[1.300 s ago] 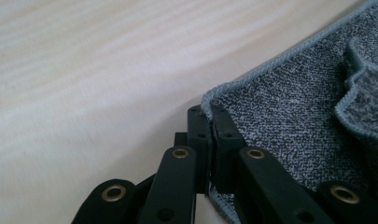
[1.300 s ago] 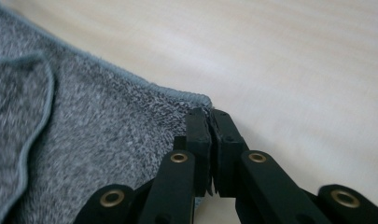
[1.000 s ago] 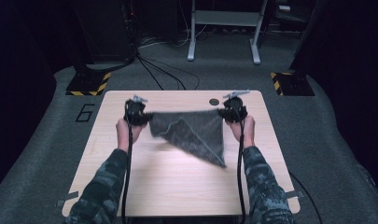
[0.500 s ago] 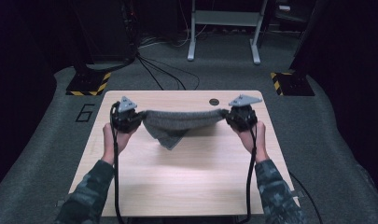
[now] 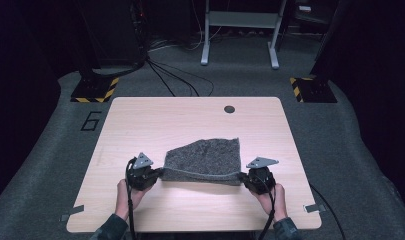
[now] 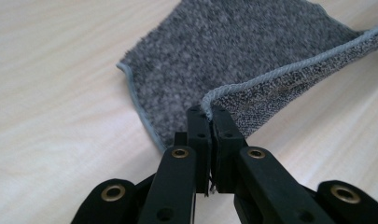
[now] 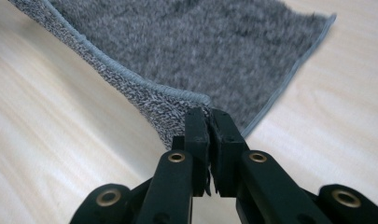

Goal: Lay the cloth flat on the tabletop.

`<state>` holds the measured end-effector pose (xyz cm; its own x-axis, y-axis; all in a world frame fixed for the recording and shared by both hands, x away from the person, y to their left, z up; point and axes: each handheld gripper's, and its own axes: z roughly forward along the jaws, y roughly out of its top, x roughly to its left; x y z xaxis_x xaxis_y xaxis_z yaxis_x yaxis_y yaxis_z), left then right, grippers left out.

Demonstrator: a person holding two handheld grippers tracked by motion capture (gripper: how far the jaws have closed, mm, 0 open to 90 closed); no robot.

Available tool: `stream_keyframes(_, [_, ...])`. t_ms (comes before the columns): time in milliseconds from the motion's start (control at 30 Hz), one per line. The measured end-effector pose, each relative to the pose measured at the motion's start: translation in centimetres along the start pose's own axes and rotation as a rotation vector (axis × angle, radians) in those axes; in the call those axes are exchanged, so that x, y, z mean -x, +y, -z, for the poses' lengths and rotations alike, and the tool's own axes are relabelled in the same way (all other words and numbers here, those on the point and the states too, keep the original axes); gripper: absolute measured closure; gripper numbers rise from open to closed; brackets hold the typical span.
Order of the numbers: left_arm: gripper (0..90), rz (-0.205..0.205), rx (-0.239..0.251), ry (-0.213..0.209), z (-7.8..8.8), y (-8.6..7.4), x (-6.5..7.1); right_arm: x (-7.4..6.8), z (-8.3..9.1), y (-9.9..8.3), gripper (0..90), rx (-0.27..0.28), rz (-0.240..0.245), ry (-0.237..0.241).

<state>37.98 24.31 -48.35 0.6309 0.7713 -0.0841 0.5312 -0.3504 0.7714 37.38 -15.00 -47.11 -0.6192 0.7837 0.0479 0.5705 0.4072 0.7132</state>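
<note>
- The left tongs and right tongs each clenched a corner of the grey towel.
- The fold looked nearly done; the held edge beyond the tongs remained to lay on the desk.

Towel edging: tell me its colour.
Light grey edging on a darker, mottled grey towel; clearest in the left gripper view.

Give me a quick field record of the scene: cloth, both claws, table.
cloth: grey towel, folded over, lower layer flat on the table, near edge raised between the claws
left claw: shut on the towel's near left corner
right claw: shut on the towel's near right corner
towel edge: pale hem stretched between the two claws
table: light wood, round dark hole near the far edge
hands: one behind each claw, at the near side of the table
</note>
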Motion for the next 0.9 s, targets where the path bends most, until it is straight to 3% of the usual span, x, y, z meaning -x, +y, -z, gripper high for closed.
stream_keyframes(267, [87.1,0.003,-0.035,-0.027,-0.5,-1.6,1.0,-0.2,0.0,-2.1,86.2,-0.021,-0.035,0.015])
stream_keyframes(367, [87.2,-0.001,-0.05,-0.025,-0.7,-1.9,1.0,-0.2,-0.1,-2.4,86.3,-0.024,-0.046,0.013])
stream_keyframes(500, [87.4,0.022,-0.065,-0.03,-1.2,-2.0,0.6,0.0,-0.4,-2.3,86.5,-0.021,-0.043,0.009])
stream_keyframes(600, [87.9,0.02,-0.092,-0.031,-1.6,-1.7,0.0,0.3,-1.0,-1.9,86.8,-0.028,-0.055,0.009])
stream_keyframes(800, [88.0,0.062,-0.097,-0.031,-2.3,-0.7,-1.0,1.1,-1.5,-0.7,87.0,-0.032,-0.057,-0.003])
stream_keyframes(833, [88.0,0.049,-0.099,-0.027,-2.5,-0.2,-1.5,1.6,-1.8,-0.1,87.0,-0.024,-0.064,-0.008])
stream_keyframes(900, [88.1,0.061,-0.099,-0.023,-2.8,0.7,-2.1,2.2,-2.2,0.7,87.2,-0.01,-0.071,-0.015])
